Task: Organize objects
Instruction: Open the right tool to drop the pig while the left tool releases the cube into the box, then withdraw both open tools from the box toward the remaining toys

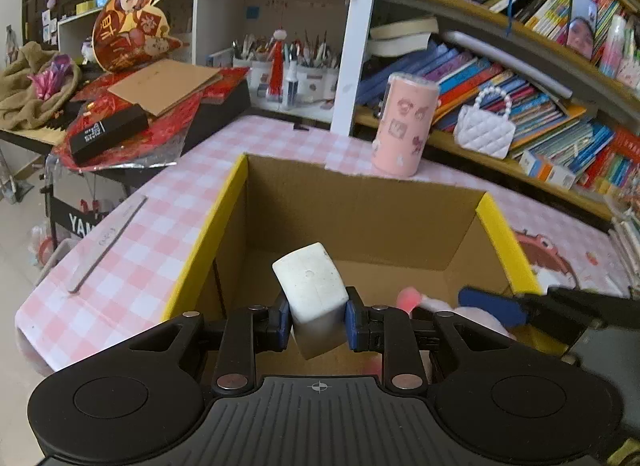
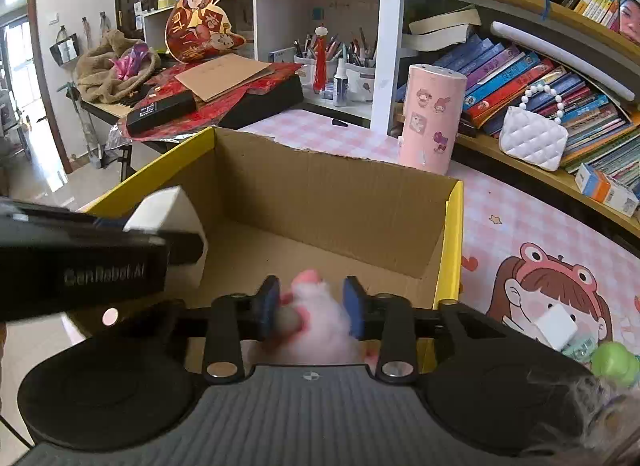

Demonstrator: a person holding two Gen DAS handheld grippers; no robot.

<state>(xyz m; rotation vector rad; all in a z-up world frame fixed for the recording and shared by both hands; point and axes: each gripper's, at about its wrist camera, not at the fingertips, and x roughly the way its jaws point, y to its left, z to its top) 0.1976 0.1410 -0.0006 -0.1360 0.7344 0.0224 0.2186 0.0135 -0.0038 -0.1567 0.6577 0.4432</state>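
My left camera sits just behind my left tongs (image 1: 316, 316) and looks forward and down into the cardboard box (image 1: 362, 209), very near its front edge. My right camera sits behind my right tongs (image 2: 312, 306) and faces the same way, just beside the left one. Both views share the box, the pink can (image 1: 404, 123) at the far edge of the tabletop (image 1: 160, 221), and the bookshelf (image 2: 520, 169) behind.

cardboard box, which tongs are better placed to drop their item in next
Left, narrowly. The left tongs hold the white block over the cardboard box floor; the right tongs grip the pink plush toy nearer the front edge.
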